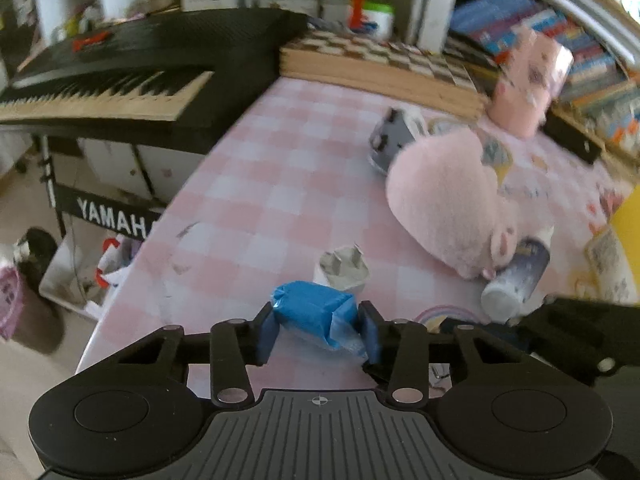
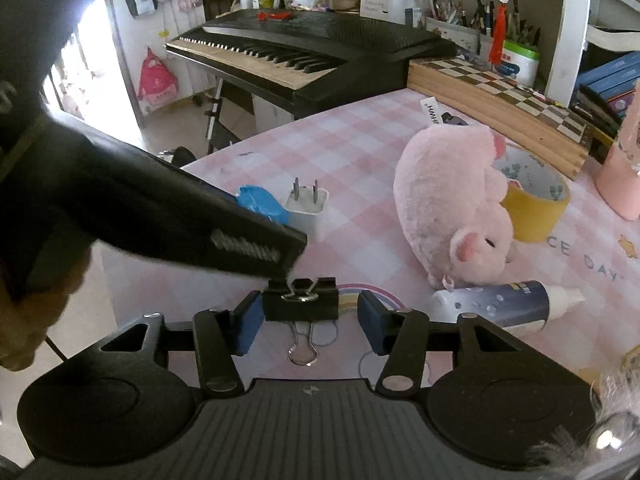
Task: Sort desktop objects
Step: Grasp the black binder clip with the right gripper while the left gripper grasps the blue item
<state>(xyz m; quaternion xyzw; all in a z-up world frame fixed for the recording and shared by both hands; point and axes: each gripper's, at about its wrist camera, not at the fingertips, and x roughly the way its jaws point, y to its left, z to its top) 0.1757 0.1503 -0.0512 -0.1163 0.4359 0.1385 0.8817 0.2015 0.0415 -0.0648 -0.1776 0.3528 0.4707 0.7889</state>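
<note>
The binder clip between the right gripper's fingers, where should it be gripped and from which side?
Grip the binder clip across its black body's two ends, coming level from the near side. The right gripper straddles it, open. The body's ends are flat; the wire handles are thin and slippery.

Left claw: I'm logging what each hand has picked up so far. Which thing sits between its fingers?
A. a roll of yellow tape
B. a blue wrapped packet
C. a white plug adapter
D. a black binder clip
B: in the left wrist view the left claw is closed on the blue wrapped packet, whose ends press against both pads, while the white plug adapter stands free on the table beyond it.
</note>
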